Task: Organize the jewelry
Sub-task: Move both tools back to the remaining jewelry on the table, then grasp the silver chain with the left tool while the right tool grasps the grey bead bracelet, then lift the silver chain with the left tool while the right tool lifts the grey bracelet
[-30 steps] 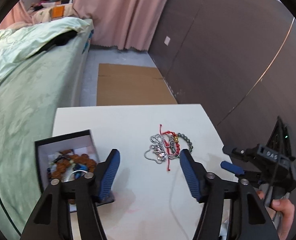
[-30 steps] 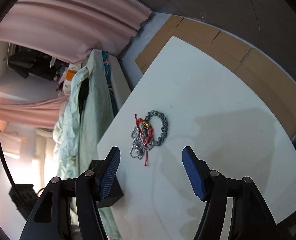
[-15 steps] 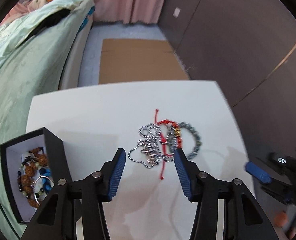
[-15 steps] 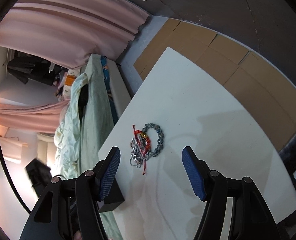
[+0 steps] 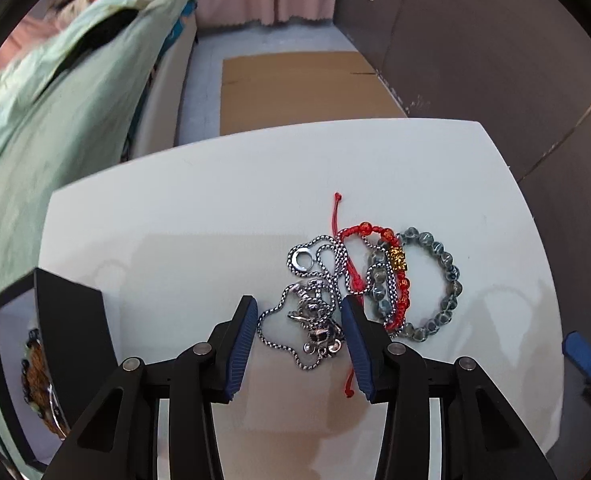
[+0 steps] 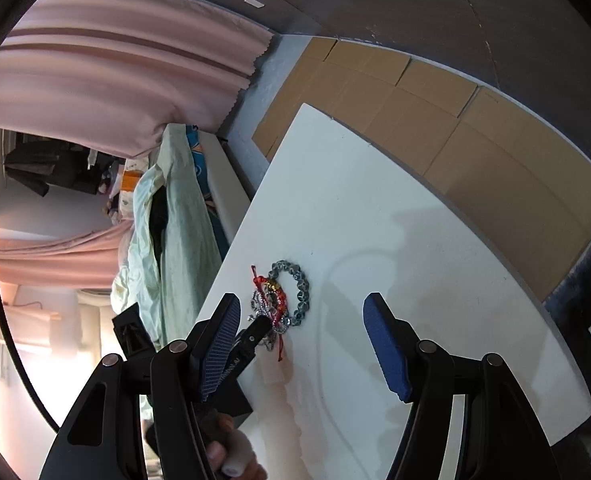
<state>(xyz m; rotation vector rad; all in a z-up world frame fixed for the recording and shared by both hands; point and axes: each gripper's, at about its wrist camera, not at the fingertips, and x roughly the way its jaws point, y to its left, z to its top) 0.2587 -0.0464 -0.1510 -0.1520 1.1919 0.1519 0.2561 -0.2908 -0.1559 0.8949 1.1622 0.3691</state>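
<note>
White table (image 5: 183, 240) carries everything; green-covered bed (image 5: 55, 100) along its far-left edge, flat cardboard (image 5: 303, 88) on the floor beyond.

Black jewelry box (image 5: 71, 320) at the table's left edge, open; beaded pieces visible inside, contents partly cut off by the wall.

Jewelry pile sits mid-table, right of the box and well apart from it. Items overlap: grey bead bracelet (image 5: 443, 284) on the right, red cord bracelet (image 5: 399, 280) with a gold charm across it, silver chain (image 5: 315, 312) with pendant cluster on the left side.

Left gripper (image 5: 297, 312): jaws apart, moderately wide, blue pads straddling the silver chain's pendant end. Left pad beside the chain loop, right pad at the red cord's edge. Contact with the table or the chain cannot be told; nothing clamped. Right wrist view shows the left gripper's tip over the near end of the pile.

Right gripper (image 6: 299, 344): jaws wide apart, holding nothing, above the table, near the pile but short of it.
</note>
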